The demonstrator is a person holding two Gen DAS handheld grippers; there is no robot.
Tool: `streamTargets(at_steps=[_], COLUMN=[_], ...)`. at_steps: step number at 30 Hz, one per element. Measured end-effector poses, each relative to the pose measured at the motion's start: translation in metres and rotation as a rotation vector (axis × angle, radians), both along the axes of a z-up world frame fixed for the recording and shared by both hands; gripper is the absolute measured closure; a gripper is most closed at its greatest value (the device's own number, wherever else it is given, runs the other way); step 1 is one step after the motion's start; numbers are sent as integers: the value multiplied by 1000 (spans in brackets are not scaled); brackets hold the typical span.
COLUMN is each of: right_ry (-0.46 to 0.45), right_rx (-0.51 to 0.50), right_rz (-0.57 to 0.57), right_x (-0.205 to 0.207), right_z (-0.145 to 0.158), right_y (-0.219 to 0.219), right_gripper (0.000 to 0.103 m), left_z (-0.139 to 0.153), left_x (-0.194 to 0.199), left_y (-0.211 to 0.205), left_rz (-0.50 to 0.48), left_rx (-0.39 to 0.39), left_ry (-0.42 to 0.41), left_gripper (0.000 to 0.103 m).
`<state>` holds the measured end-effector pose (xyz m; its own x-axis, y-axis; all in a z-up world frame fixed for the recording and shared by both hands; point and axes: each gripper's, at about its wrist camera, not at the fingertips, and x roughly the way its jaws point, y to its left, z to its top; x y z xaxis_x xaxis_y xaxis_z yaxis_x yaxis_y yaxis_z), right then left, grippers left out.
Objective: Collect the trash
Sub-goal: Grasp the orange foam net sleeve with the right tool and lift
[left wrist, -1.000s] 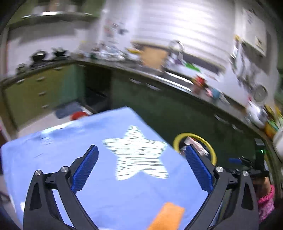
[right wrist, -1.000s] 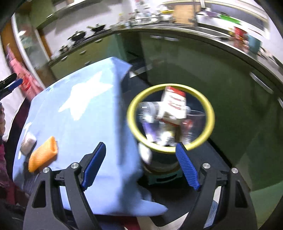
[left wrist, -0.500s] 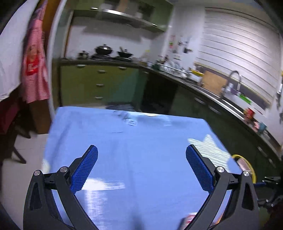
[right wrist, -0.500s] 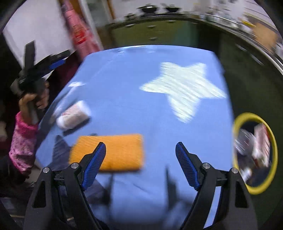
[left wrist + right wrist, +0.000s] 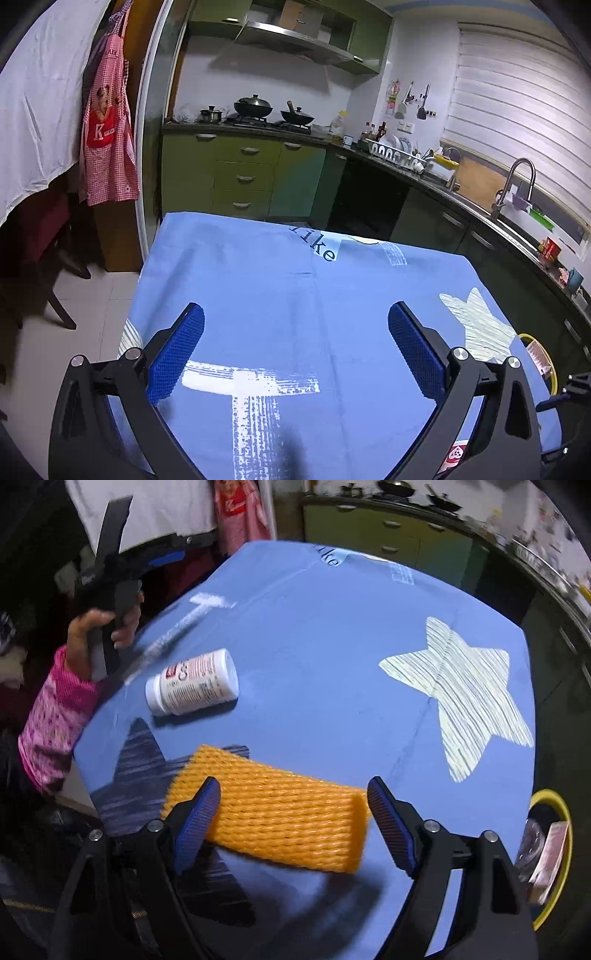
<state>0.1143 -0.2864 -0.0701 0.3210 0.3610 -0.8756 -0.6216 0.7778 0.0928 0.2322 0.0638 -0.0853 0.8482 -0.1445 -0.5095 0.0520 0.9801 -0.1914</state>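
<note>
An orange foam net sleeve (image 5: 273,812) lies on the blue tablecloth (image 5: 314,646) at the near edge. My right gripper (image 5: 293,805) is open just above it, one finger over each end. A white pill bottle (image 5: 192,683) lies on its side to the left of the sleeve. The yellow-rimmed trash bin (image 5: 550,853) with trash inside stands off the table's right side; its rim also shows in the left wrist view (image 5: 543,365). My left gripper (image 5: 295,332) is open and empty over the cloth (image 5: 295,288); in the right wrist view it (image 5: 110,572) is held at the table's left edge.
Green kitchen cabinets (image 5: 240,173) and a counter with a sink (image 5: 513,192) run behind and to the right of the table. A red apron (image 5: 107,136) hangs at the left by a chair. The bottle's label (image 5: 456,454) peeks in at the lower right.
The right gripper swung from the trash bin back over the table and now hovers over the orange sleeve. The left gripper turned left, off the star, towards the stove side.
</note>
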Motion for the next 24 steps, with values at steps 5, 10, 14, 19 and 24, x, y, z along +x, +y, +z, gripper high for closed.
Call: streamTargets(at_steps=[5, 10, 14, 19, 24], right_ry=[24, 146, 226, 239, 196], right_rx=[-5, -40, -102, -165, -201], right_rz=[206, 366, 452, 487, 450], right_x=[6, 18, 19, 5, -10], right_z=[-1, -8, -15, -17, -20], right_y=[5, 18, 27, 28, 26], right_gripper=[19, 17, 17, 18, 34], left_z=[-1, -4, -5, -7, -8], left_x=[2, 2, 2, 5, 5], left_y=[-8, -15, -21, -25, -28], left_rz=[-12, -34, -47, -55, -63], left_rx=[0, 16, 31, 29, 37], left_ry=[9, 14, 19, 33, 32], left_gripper=[5, 5, 5, 5, 5])
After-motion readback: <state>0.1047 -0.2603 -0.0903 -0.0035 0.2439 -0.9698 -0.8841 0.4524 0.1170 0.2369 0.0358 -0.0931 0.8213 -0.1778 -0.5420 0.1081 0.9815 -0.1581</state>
